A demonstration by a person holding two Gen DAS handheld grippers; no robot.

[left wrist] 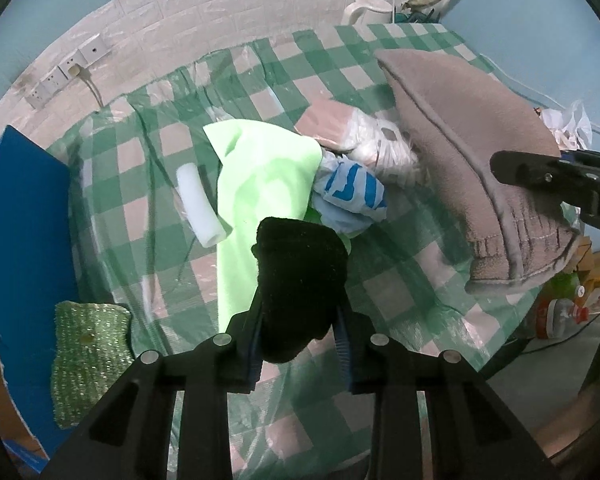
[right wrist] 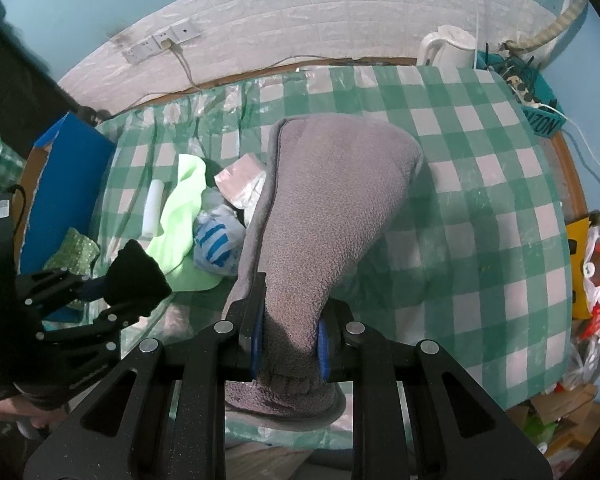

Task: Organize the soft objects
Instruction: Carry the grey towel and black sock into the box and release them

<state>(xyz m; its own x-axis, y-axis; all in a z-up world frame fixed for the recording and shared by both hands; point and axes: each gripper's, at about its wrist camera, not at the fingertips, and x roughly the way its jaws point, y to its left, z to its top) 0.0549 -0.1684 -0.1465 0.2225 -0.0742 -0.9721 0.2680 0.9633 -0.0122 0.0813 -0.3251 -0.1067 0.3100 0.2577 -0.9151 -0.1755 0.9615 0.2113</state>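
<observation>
Bench first, the biggest thing out here, wrapped in a green-and-white checked cloth under clear plastic, and it carries the whole soft pile ahead of both grippers. Next in size, the grey fleece cushion: the right gripper has its jaws closed on one corner, blue pads squeezing the pile, and the cushion stretches forward from the grip, looking tilted up on its seam edge, probably so it can be dragged clear of the clutter to its left. Off to the far left of both grippers sits a blue box, and my read is that's the drop zone, since a glittery green sponge cloth lies right against it. Ahead of the left gripper lies the lime-green cloth, spread flat with a white foam tube beside its left edge. Just past that cloth, a crumpled white bag with blue print; the letters are too creased to read. Beyond it, a pink plastic-wrapped pack, nothing legible there either. The left gripper is clamped on a black knitted piece, maybe a sock or hat, held up off the cloth between the pads, likely mid-carry toward that box. Smallest note: far right beyond the cushion, a teal basket shows dark lettering ending "ZON", the rest cut off.
</observation>
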